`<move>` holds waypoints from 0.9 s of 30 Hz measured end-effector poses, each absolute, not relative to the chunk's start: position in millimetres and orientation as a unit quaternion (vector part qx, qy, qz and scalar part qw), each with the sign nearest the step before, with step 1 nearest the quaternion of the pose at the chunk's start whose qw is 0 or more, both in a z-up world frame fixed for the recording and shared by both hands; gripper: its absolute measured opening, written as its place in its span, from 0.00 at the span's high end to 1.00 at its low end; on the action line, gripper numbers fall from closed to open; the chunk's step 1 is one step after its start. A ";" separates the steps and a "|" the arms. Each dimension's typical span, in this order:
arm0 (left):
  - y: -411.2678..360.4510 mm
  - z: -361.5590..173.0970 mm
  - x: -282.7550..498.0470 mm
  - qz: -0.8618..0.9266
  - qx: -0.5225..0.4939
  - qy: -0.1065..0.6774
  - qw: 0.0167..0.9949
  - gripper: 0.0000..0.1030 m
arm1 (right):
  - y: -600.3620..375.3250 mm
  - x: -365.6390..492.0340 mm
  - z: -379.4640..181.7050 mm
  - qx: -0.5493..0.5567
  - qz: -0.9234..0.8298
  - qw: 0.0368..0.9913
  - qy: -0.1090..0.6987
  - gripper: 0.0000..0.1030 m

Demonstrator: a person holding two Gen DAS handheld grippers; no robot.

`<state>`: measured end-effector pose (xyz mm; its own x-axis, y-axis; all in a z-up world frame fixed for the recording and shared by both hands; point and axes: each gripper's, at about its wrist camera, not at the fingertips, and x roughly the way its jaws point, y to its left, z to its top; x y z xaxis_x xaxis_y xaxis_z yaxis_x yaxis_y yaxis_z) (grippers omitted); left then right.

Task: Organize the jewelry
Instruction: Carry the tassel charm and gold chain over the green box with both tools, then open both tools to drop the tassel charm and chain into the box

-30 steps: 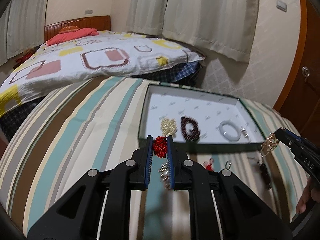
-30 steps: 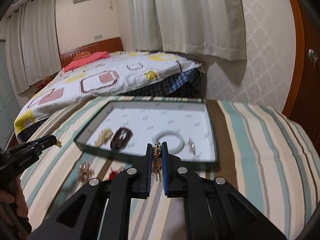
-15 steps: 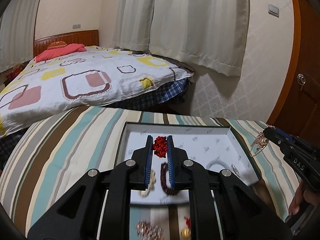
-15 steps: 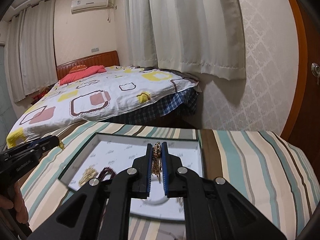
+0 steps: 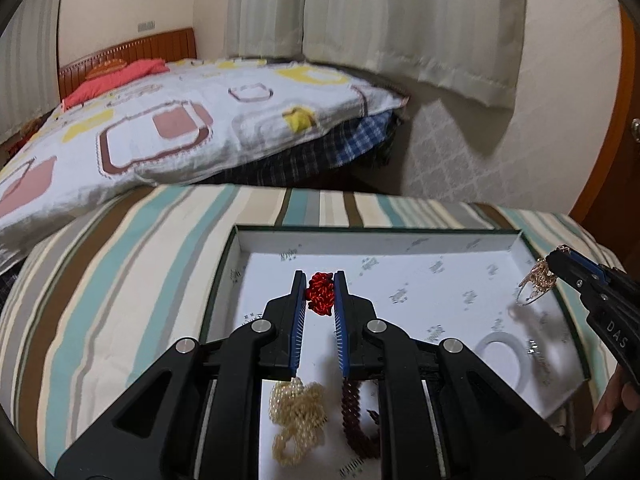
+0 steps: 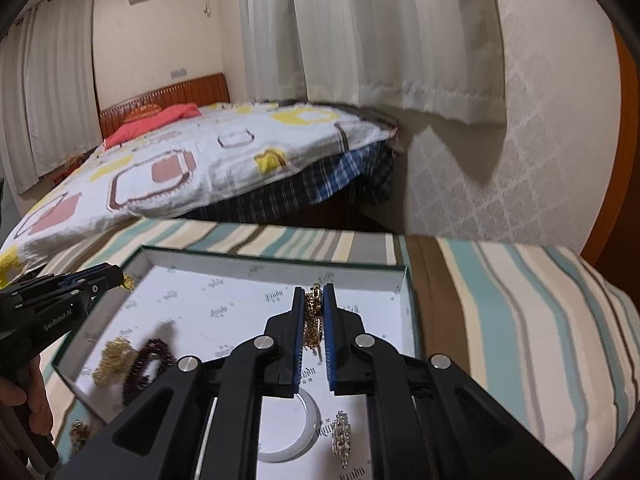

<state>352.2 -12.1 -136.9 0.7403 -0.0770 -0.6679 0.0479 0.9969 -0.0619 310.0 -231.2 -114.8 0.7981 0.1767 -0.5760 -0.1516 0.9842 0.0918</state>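
Observation:
My left gripper (image 5: 320, 280) is shut on a red knotted ornament (image 5: 320, 293) and holds it above the white jewelry tray (image 5: 400, 240). My right gripper (image 6: 311, 292) is shut on a gold chain piece (image 6: 313, 320) over the tray's (image 6: 280, 258) right part; it also shows at the right of the left wrist view (image 5: 538, 280). In the tray lie a cream bead bracelet (image 5: 298, 412), a dark red bead bracelet (image 5: 356, 420), a white bangle (image 6: 308, 432) and a small silver piece (image 6: 341, 434).
The tray sits on a striped cloth surface (image 5: 120, 280). A bed with a patterned cover (image 5: 180, 120) stands behind, and curtains and a wall lie beyond. A small jewelry piece (image 6: 78, 432) lies on the cloth near the tray's near-left corner.
Both grippers have moved forward and down over the tray with their pieces still held. The tray's contents now lie under and behind the fingertips.

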 end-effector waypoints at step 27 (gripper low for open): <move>-10.5 -170.0 380.3 -0.025 -0.022 0.430 0.902 0.75 | -234.8 338.7 -147.9 0.021 0.073 0.917 0.392 0.88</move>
